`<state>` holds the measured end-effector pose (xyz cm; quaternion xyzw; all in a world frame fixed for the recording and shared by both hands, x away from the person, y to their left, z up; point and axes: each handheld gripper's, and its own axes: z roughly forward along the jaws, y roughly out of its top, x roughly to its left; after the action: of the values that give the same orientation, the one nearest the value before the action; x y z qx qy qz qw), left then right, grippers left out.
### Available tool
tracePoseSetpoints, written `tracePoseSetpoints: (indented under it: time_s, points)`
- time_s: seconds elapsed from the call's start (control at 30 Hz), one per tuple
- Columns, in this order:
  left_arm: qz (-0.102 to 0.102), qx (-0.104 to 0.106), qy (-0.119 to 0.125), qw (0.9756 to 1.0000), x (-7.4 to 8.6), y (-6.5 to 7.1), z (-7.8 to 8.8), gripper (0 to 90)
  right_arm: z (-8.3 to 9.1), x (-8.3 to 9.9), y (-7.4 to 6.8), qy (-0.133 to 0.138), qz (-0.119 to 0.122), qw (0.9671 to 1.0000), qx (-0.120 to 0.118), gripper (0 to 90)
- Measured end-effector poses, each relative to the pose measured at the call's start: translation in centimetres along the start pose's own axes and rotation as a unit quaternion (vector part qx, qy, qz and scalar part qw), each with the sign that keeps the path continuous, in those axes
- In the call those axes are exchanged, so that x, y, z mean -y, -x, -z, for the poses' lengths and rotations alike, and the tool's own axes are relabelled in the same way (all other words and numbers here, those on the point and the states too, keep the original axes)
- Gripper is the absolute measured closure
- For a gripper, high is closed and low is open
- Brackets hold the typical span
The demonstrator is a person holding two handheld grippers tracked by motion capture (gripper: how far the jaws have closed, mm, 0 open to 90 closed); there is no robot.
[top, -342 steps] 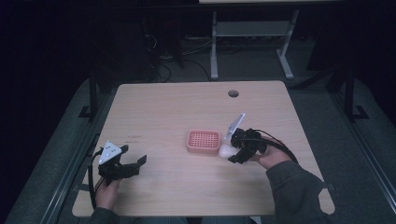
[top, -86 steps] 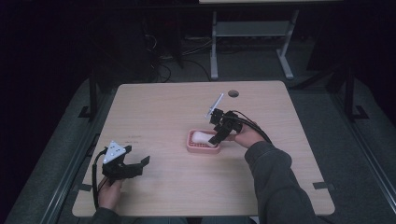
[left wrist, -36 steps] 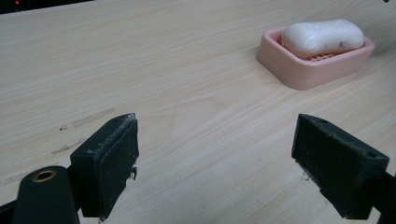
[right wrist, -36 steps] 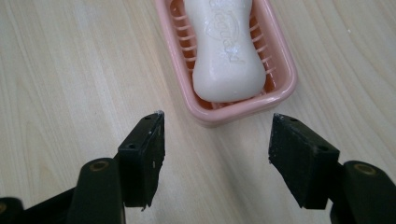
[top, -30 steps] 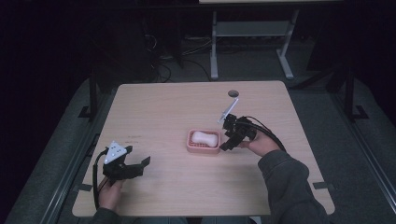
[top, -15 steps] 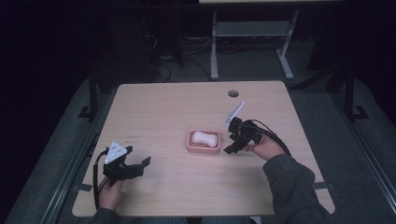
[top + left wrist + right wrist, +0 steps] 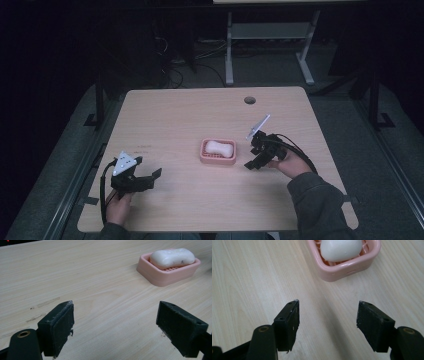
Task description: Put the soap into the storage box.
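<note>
A dim room surrounds the pale wooden surface [image 7: 190, 115], which has a round hole near its far edge. Near the middle sits a pink soap dish [image 7: 218, 151], and a white bar of soap [image 7: 219, 147] lies inside it on the slotted floor. Just beside the dish, on its right, the right tool [image 7: 253, 161] hovers low with its jaws spread apart and nothing between them. Well apart, near the front left corner, the left tool [image 7: 150, 179] is likewise wide open and empty, pointing toward the dish.
</note>
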<state>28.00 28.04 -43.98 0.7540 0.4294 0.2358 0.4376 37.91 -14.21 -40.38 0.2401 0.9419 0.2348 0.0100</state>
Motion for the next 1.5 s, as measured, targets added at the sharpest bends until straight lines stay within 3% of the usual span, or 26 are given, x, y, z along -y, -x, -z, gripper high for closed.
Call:
tracePoseSetpoints:
  time_s: [0.17,0.73,1.1,1.5]
  points:
    - [-0.001,0.000,0.000,1.0000,0.0,0.0,0.0,14.2,0.0,0.6,-0.2,-0.006,-0.003,1.0000,0.000,34.1]
    - [-0.004,0.001,-0.004,1.0000,0.0,0.0,0.0,14.1,0.4,3.1,-0.8,0.010,-0.016,0.9998,0.002,34.2]
    - [-0.001,0.003,-0.002,1.0000,0.1,0.2,-0.1,14.1,0.9,5.2,-1.5,0.019,-0.025,0.9995,0.008,34.2]
    - [-0.012,0.004,-0.002,0.9999,0.1,0.4,-0.1,14.1,1.2,8.6,-2.8,0.038,-0.044,0.9982,0.015,34.4]
